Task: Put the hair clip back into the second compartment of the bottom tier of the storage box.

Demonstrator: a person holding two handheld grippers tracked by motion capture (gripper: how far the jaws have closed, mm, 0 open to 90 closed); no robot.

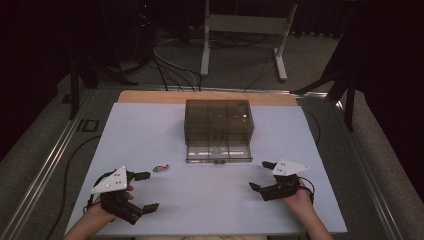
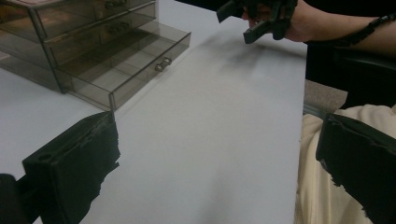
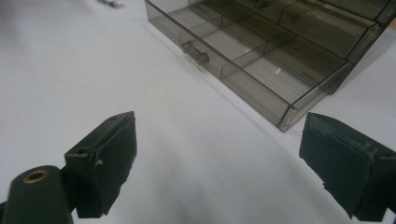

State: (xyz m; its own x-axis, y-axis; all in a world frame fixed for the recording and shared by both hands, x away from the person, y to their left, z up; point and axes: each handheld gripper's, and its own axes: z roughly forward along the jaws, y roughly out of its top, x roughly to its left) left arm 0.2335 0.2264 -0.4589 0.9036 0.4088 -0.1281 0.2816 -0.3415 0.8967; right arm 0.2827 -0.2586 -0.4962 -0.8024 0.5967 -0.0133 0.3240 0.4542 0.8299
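While both tongs (image 1: 144,191) (image 1: 262,175) gape empty, the small trinket (image 1: 161,168) is too blurred to identify.

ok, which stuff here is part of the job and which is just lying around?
In play:
- drawer box, bottom drawer pulled out
- small colourful item on the table, near the left gripper
- right gripper, open, holding nothing

Lying about:
- cables on the floor
- desk frame behind the table
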